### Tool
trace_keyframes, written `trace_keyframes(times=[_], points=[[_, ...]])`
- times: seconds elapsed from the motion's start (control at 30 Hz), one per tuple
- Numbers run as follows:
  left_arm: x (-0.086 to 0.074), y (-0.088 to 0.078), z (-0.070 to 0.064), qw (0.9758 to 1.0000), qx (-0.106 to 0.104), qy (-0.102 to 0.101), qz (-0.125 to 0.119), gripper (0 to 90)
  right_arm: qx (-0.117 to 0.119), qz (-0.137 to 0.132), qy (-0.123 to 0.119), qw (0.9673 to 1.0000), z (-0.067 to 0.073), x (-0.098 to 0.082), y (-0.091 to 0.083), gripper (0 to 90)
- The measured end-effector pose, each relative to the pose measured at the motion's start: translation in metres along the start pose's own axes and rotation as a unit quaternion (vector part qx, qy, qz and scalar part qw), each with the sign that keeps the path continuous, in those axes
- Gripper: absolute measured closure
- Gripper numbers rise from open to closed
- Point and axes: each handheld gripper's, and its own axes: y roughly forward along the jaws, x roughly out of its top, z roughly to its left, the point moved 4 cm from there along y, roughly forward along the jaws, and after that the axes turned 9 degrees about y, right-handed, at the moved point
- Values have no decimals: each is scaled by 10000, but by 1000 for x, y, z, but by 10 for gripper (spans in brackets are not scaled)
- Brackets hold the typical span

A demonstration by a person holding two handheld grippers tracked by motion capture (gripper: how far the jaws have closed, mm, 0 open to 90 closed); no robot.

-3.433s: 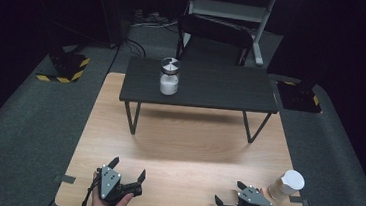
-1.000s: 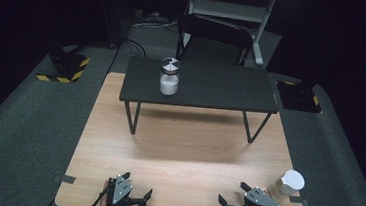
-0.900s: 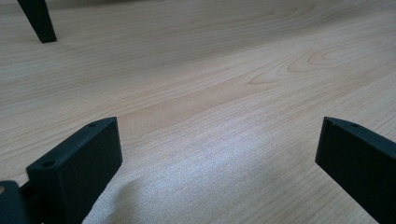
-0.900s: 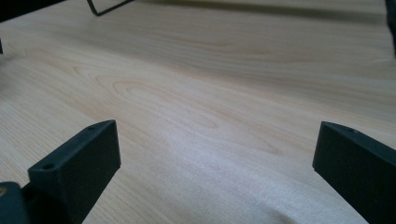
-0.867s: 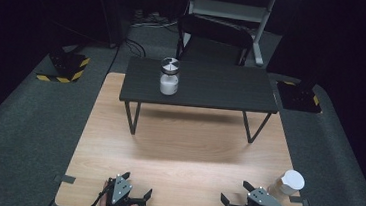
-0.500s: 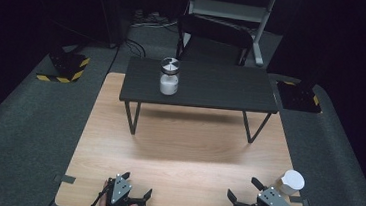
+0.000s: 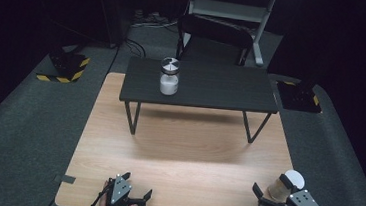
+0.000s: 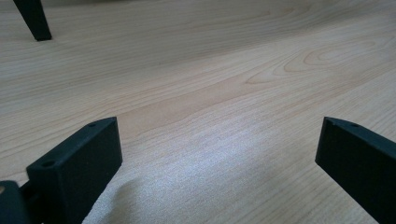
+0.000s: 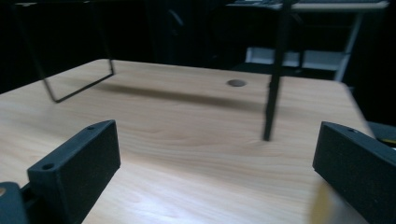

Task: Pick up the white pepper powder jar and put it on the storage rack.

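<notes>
My left gripper (image 7: 129,188) rests low at the near left edge of the wooden table (image 7: 182,148). It is open, and in the left gripper view (image 8: 219,154) only bare wood lies between its jaws. My right gripper (image 7: 270,188) is at the near right corner, open and empty (image 9: 217,154). A paper cup with a white lid (image 7: 287,186) stands just to the right of it, close to its right jaw. A pale blur at that jaw (image 9: 322,205) may be the cup. A glass jar with white contents (image 7: 169,76) stands far off on a small black table (image 7: 207,85).
The black table's thin legs (image 9: 273,84) rise ahead of the right gripper. A leg foot (image 8: 35,21) lies far ahead of the left one. A black chair (image 7: 217,38) stands behind the tables. Grey carpet surrounds the wooden table.
My right gripper has slid to the right, up beside the cup. The left gripper drew back a little toward the near edge early on and has stayed still since.
</notes>
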Motion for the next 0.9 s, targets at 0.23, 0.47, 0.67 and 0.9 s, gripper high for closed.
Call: trace_keyframes(times=[0.23,0.47,0.67,0.9], points=[[0,0,0,10000,-23,25,1,10,-357,-163,-178,9991,-9,4,-12,5],[0,0,0,10000,-28,40,11,10,-625,-182,-272,9975,-17,2,-18,5],[0,0,0,10000,-38,54,18,10,-738,-107,-283,9968,-27,-3,-19,4],[0,0,0,10000,-44,59,20,10,-792,43,-244,9965,-36,-11,-16,5]])
